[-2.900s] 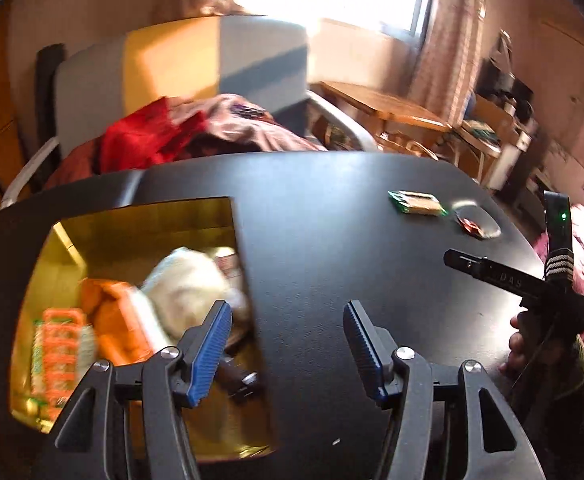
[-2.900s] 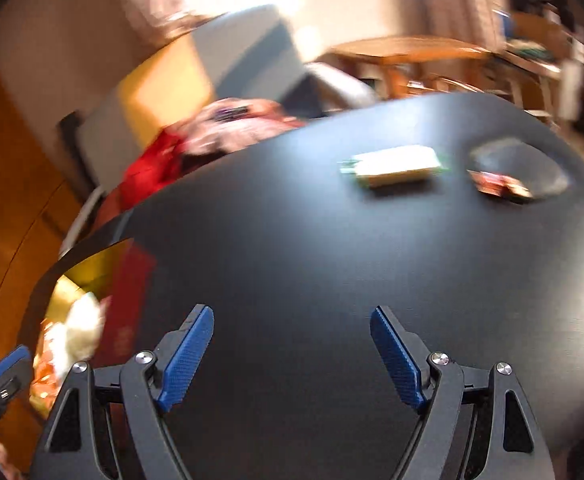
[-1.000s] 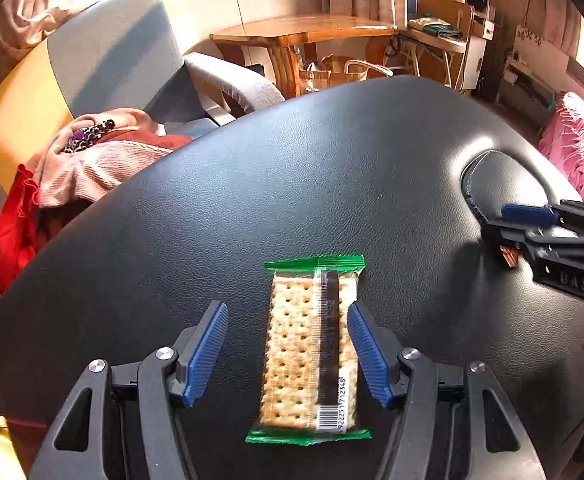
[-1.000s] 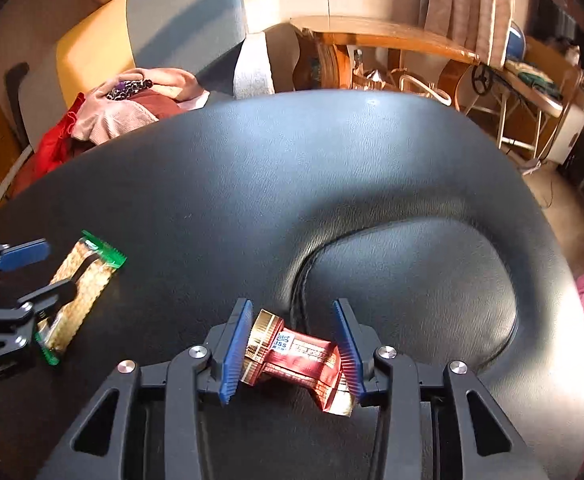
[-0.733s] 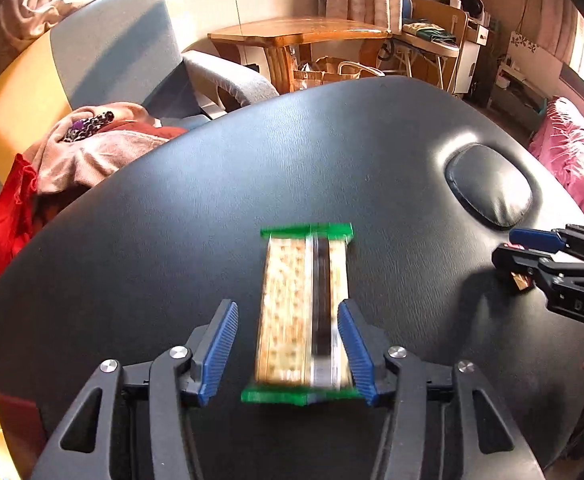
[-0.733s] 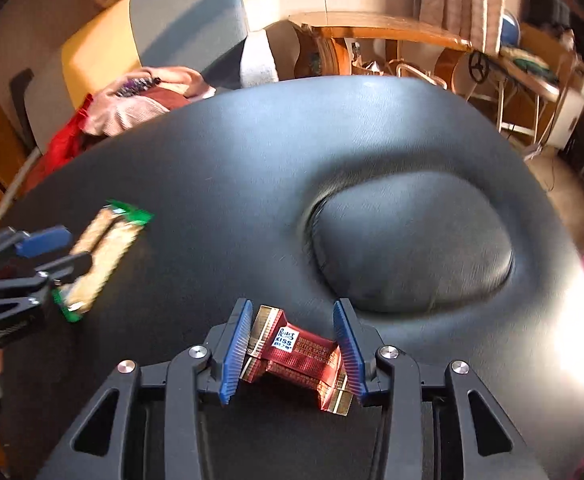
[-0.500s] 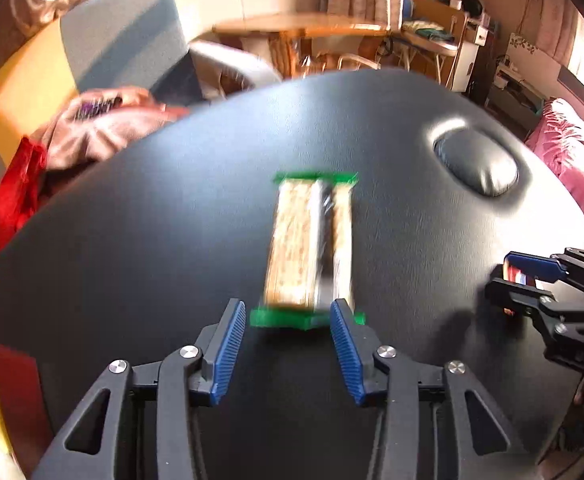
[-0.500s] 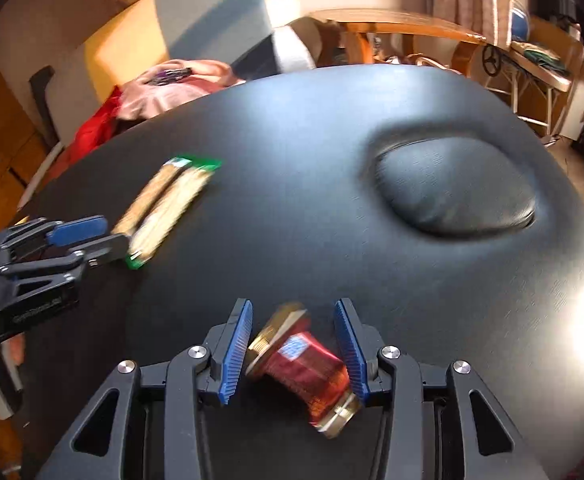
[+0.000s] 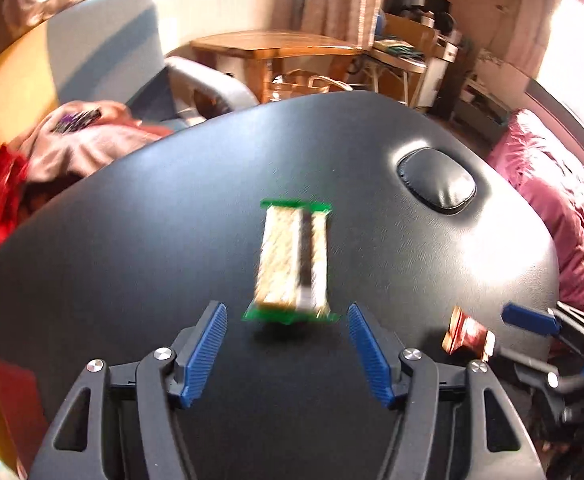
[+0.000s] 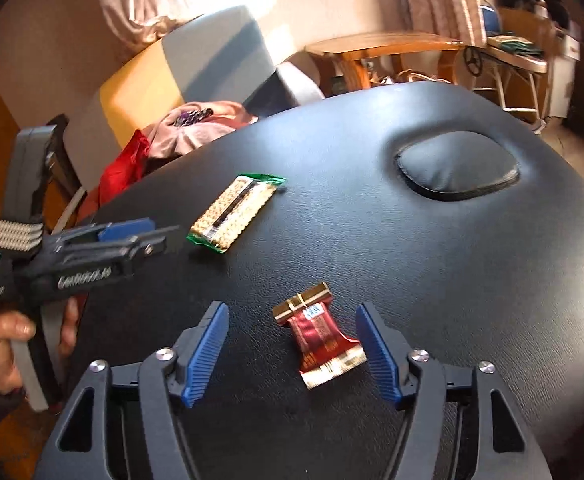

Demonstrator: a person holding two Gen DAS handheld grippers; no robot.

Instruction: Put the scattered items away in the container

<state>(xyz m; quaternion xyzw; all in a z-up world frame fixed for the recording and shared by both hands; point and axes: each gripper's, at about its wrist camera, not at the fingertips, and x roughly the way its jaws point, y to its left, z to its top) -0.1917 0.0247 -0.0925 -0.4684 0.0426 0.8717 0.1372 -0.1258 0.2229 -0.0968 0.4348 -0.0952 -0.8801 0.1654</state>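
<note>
While the left gripper (image 9: 288,346) is held low over the black padded table (image 9: 132,240) in the left wrist view, its blue pads (image 9: 206,354) are spread wide w/ nothing between them. The cracker pack (image 9: 292,264) is seen just ahead of the tips, apart from both pads; whether it rests on the leather can't be told, as it is blurred. Clear wrap, green end seals, pale crackers. Bare leather is seen all round it; the table's far rim curves away toward an oval cushion inset (image 9: 435,180). At far right the right gripper (image 9: 531,340) is seen side-on, a red-gold candy (image 9: 467,334) just off its tips.

From the right wrist view, the right gripper (image 10: 292,350) is likewise parted wide, empty. The candy (image 10: 319,338) lies flat between the pads, nearer the right one, touching neither. Crinkled red foil, gold twisted ends, small white label. The cracker pack (image 10: 236,210) lies diagonal farther left, the left gripper (image 10: 140,240) level just beside it, gripped by a hand (image 10: 0,344).
</note>
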